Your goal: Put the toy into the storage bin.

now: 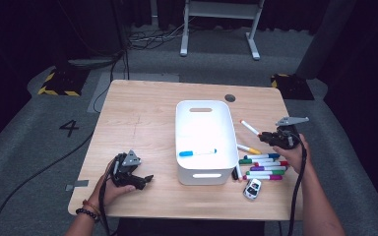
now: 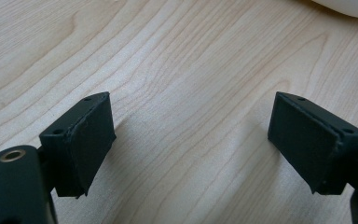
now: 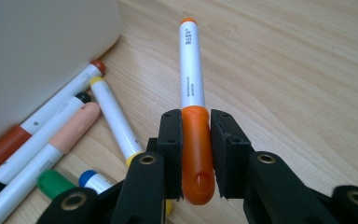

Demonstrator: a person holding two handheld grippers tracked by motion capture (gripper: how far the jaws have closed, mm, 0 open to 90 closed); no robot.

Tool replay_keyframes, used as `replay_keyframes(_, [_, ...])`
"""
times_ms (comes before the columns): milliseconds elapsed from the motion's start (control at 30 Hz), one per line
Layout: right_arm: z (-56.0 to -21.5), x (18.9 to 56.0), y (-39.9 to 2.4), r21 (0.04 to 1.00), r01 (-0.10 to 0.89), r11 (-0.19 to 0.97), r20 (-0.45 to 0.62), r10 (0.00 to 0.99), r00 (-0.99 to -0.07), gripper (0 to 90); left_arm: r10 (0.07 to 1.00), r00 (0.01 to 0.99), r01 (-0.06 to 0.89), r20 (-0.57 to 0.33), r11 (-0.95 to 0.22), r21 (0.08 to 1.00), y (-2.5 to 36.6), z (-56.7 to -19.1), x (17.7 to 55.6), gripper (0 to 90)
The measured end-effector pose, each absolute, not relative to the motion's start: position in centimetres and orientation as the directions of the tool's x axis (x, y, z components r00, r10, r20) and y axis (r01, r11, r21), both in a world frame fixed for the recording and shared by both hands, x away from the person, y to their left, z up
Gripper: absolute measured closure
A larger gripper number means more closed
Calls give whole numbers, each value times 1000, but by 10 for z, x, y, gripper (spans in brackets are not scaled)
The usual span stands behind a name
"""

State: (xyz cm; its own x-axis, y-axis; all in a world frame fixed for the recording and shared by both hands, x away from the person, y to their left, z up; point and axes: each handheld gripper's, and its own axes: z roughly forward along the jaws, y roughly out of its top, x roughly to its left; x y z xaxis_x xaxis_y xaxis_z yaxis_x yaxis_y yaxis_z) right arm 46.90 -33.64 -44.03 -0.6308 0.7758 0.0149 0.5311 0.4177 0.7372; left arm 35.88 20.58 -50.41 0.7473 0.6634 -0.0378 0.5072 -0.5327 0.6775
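My right gripper [image 3: 196, 135] is shut on the orange cap of a white marker [image 3: 192, 74] and holds it just above the table; from above that marker [image 1: 249, 127] pokes out to the left of the right gripper [image 1: 268, 136]. A white bin [image 1: 200, 120] stands mid-table with a blue marker [image 1: 197, 152] lying inside. Several loose markers [image 1: 263, 167] lie in a cluster right of the bin. My left gripper [image 1: 145, 180] rests on the table near the front left; its jaws stand wide apart over bare wood [image 2: 191, 140], open with nothing between them.
A small white toy car [image 1: 252, 188] sits in front of the marker cluster. In the right gripper view, markers with yellow [image 3: 114, 114], peach [image 3: 77, 126], red-brown, green and blue ends lie along the bin's wall [image 3: 42, 51]. A dark round hole [image 1: 230, 98] marks the table's far side.
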Motion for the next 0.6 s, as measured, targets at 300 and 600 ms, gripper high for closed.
replay_keyframes(300, [-414,450,-344,808,461,368,28,757,-653,750,663,748,506,-37,-533,677,206,-504,359,147])
replay_keyframes(600, [-381,425,-336,859,359,365,8,691,-723,750,663,747,507,-37,-533,678,206,-504,359,147])
